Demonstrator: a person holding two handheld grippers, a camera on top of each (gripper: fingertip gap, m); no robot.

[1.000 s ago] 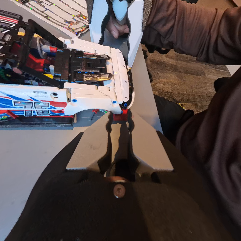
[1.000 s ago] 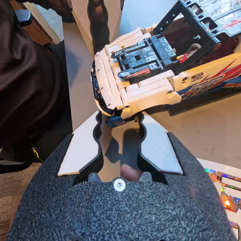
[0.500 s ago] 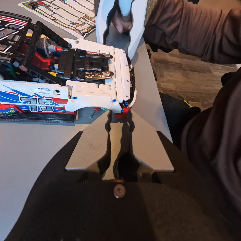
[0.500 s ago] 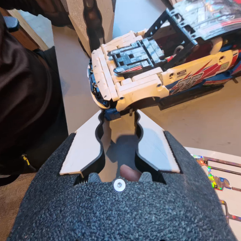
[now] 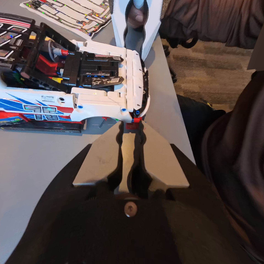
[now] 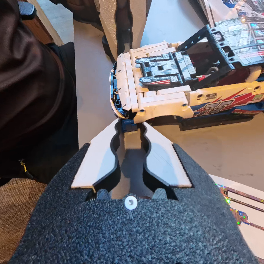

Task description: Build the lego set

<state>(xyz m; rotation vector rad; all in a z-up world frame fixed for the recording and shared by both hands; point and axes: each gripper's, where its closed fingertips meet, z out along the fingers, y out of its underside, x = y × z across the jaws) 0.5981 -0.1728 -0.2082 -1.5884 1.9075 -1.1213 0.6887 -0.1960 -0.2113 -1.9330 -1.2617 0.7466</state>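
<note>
A white lego race car (image 5: 100, 102) with blue and red stripes and a black engine block lies on the grey table (image 5: 35, 164), its front end toward the table's edge. My left gripper (image 5: 131, 124) is closed narrowly on a small red piece (image 5: 133, 125) under the car's front corner. My right gripper (image 6: 130, 121) is closed on a dark blue piece (image 6: 129, 126) under the opposite front corner of the car (image 6: 161, 102). Each gripper also shows in the other's view, across the car's nose: the right gripper (image 5: 133, 50) and the left gripper (image 6: 124, 47).
A sticker sheet (image 5: 71, 14) lies on the table behind the car and also shows in the right wrist view (image 6: 242, 207). The table edge (image 5: 168, 92) runs close past the car's nose, with floor (image 5: 207, 68) beyond. A person's dark sleeve (image 5: 235, 157) is at the side.
My right gripper's jaws have narrowed from wide open to close around the blue piece. My left gripper keeps the same narrow gap on the red piece. Both views have shifted slightly.
</note>
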